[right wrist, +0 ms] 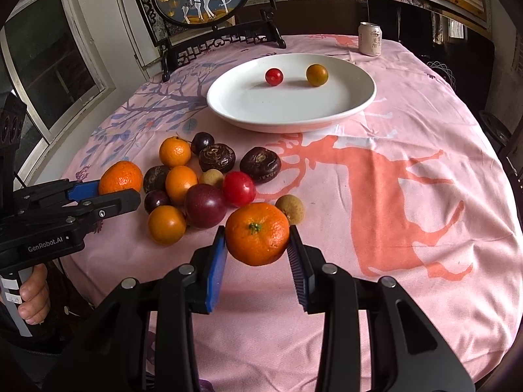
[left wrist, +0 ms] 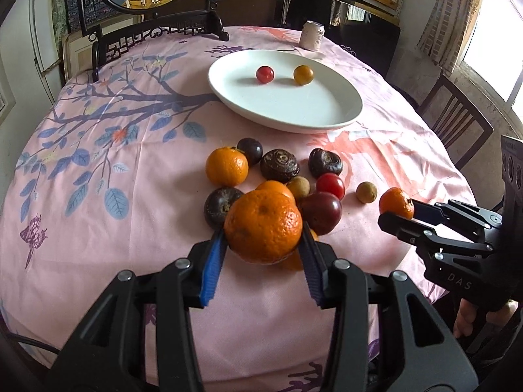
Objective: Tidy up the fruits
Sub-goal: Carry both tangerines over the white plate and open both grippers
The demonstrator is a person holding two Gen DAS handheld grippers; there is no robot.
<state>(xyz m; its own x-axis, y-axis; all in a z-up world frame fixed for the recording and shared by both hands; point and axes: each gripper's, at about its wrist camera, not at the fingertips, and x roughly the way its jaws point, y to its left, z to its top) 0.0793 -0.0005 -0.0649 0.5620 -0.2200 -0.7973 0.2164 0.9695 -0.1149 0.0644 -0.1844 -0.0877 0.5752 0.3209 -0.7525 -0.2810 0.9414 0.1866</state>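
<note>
Each gripper, left gripper [left wrist: 263, 228] and right gripper [right wrist: 257, 234], pinches a mandarin (lifted clear of the pile), likely bound for the plate [right wrist: 359, 104].

Glossy plate [right wrist: 228, 111], matt cloth tablecloth [right wrist: 408, 114]

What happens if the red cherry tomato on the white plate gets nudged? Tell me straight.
The red cherry tomato is round and glossy, so it would probably roll at a light push. The white plate looks smooth with a raised rim, which likely keeps it inside. It may bump the yellow-orange fruit lying beside it.
</note>
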